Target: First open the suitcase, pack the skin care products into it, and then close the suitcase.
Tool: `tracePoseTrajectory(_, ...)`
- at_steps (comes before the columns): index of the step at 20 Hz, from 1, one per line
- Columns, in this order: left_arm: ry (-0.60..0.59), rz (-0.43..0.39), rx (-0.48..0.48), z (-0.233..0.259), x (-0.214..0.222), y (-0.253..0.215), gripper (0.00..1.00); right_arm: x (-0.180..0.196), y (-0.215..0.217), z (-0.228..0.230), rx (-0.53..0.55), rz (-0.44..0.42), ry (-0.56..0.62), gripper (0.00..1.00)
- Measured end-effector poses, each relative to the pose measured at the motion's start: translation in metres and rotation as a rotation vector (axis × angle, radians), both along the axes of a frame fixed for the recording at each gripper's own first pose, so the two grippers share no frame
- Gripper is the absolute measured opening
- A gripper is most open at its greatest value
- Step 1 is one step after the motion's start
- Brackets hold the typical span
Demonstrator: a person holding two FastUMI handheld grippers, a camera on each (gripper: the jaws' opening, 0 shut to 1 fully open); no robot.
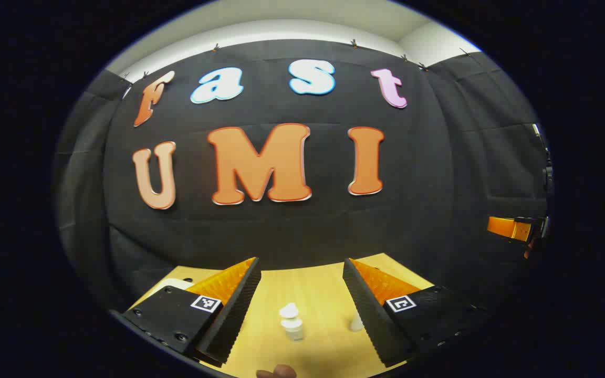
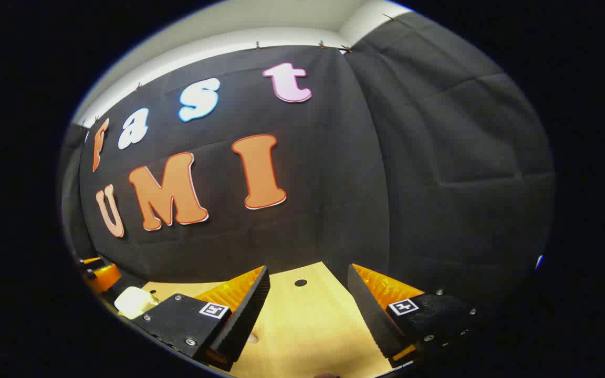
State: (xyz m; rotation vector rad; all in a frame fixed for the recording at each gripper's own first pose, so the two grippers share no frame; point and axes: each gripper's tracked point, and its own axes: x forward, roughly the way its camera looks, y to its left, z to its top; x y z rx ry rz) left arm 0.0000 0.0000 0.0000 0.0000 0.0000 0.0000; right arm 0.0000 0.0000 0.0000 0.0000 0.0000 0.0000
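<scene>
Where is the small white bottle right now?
In the left gripper view, the small white bottle stands on the wooden table, between the open left gripper fingers.

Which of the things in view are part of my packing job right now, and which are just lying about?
For the job:
small white bottle
second white bottle
left tool, open
right tool, open

Lying about:
wooden table
hole in the table
white object, unclear

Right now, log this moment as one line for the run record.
left gripper: open, above table | right gripper: open, holding nothing | small white bottle: standing on table between left fingers, not gripped
</scene>
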Motion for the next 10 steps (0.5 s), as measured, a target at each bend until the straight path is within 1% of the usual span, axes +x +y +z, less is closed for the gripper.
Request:
tracePoseTrajectory(1, -0.002, 0.017, 0.007, -0.001, -0.007, 0.027, 0.99, -0.008, 0.022, -0.002, -0.011, 0.001, -0.009, 0.95)
tracePoseTrajectory(2, -0.003, 0.025, 0.011, -0.003, -0.01, 0.049, 0.98, -0.015, 0.041, -0.005, -0.014, -0.001, -0.012, 0.95)
tracePoseTrajectory(3, 0.0, 0.029, 0.014, -0.007, -0.015, 0.069, 0.99, -0.022, 0.06, -0.01, -0.009, -0.002, -0.009, 0.95)
tracePoseTrajectory(4, -0.002, 0.032, 0.013, -0.01, -0.016, 0.089, 0.98, -0.028, 0.079, -0.016, 0.001, 0.007, -0.005, 0.95)
tracePoseTrajectory(5, -0.006, 0.029, 0.008, -0.01, -0.017, 0.103, 0.99, -0.033, 0.099, -0.018, 0.006, 0.016, -0.011, 0.95)
tracePoseTrajectory(6, -0.014, 0.03, 0.005, -0.009, -0.018, 0.115, 0.98, -0.036, 0.113, -0.019, -0.003, 0.021, -0.024, 1.0)
tracePoseTrajectory(7, -0.015, 0.039, 0.01, -0.008, -0.016, 0.127, 0.98, -0.036, 0.125, -0.02, -0.021, 0.018, -0.028, 0.95)
tracePoseTrajectory(10, -0.02, 0.07, 0.044, -0.008, -0.007, 0.15, 0.98, -0.035, 0.15, -0.029, -0.05, 0.046, -0.001, 0.95)
